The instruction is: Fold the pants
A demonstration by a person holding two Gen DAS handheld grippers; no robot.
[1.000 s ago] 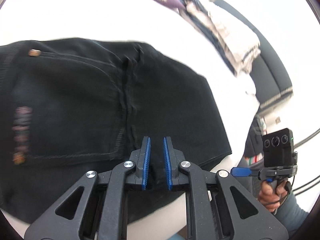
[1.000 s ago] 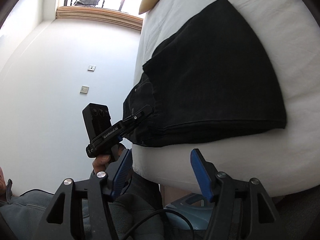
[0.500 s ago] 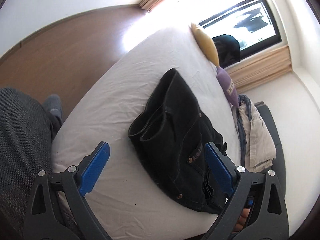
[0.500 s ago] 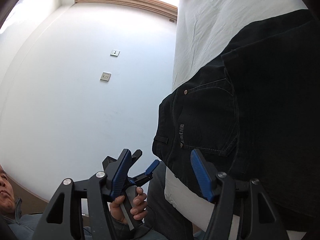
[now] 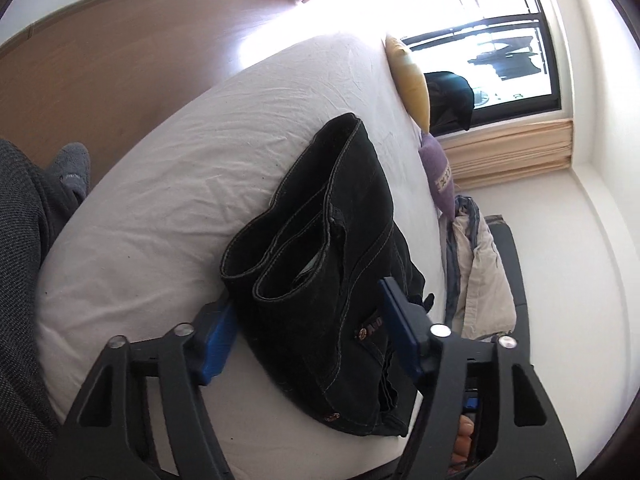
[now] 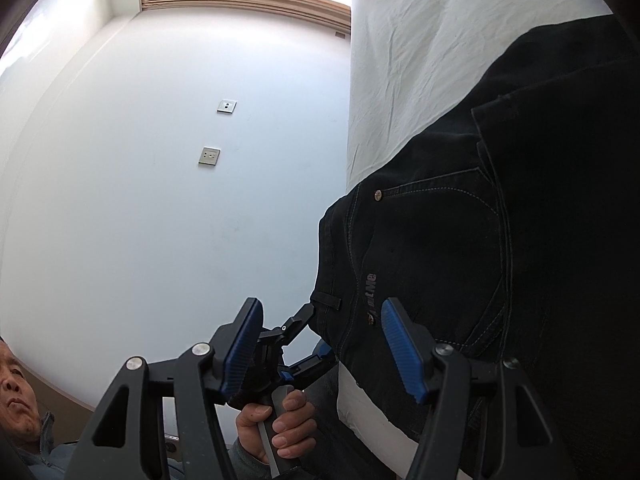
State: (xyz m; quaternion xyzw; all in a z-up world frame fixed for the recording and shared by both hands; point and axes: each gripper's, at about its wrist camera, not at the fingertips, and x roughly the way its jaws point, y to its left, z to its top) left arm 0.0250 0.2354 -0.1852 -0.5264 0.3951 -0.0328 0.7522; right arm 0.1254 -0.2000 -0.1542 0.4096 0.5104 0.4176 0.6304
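Observation:
Black jeans (image 5: 340, 264) lie folded in a thick bundle on the white bed (image 5: 168, 184), with the two leg hems facing the left wrist view. My left gripper (image 5: 308, 332) is open, its blue pads either side of the bundle's near end, holding nothing. In the right wrist view the jeans (image 6: 460, 248) show their back pocket and waistband at the bed's edge. My right gripper (image 6: 324, 344) is open and empty beside the waistband. The left gripper (image 6: 296, 340) also shows there, held in a hand.
A yellow pillow (image 5: 412, 80) and a purple pillow (image 5: 440, 176) lie at the bed's far end by the window. A pile of clothes (image 5: 476, 264) sits at the right side. Wooden floor (image 5: 100, 60) is on the left. A white wall (image 6: 160, 160) with sockets faces the bed.
My left gripper opened and let go of the jeans, then drew close to the bundle's hem end. My right gripper moved nearer the waistband and stayed open.

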